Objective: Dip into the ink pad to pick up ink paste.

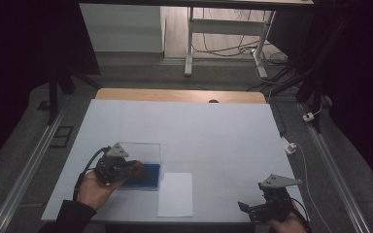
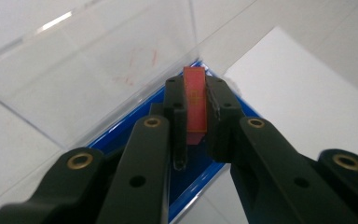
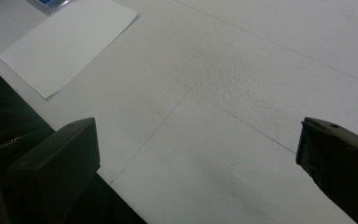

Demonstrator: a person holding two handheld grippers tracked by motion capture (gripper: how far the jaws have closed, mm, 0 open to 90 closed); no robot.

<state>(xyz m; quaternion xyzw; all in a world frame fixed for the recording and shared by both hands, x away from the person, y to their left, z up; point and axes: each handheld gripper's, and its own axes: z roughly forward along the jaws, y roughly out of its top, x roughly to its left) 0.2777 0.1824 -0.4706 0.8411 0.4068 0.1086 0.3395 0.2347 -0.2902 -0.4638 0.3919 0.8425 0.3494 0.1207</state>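
Left gripper (image 2: pixel 196 109) clamped on red block (image 2: pixel 195 100) over blue tray (image 2: pixel 121 133); right gripper (image 3: pixel 198 154) jaws apart near table (image 1: pixel 213 131) edge; paper (image 1: pixel 176 194) between.

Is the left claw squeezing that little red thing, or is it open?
Squeezing. In the left gripper view, the left claw has both black fingers pressed against the red block's sides, above the blue tray.

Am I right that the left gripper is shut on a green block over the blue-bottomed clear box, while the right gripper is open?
Not quite: the block is red, not green, as the left gripper view shows. The left gripper is shut on it over the blue-bottomed clear box, and the right gripper is open.
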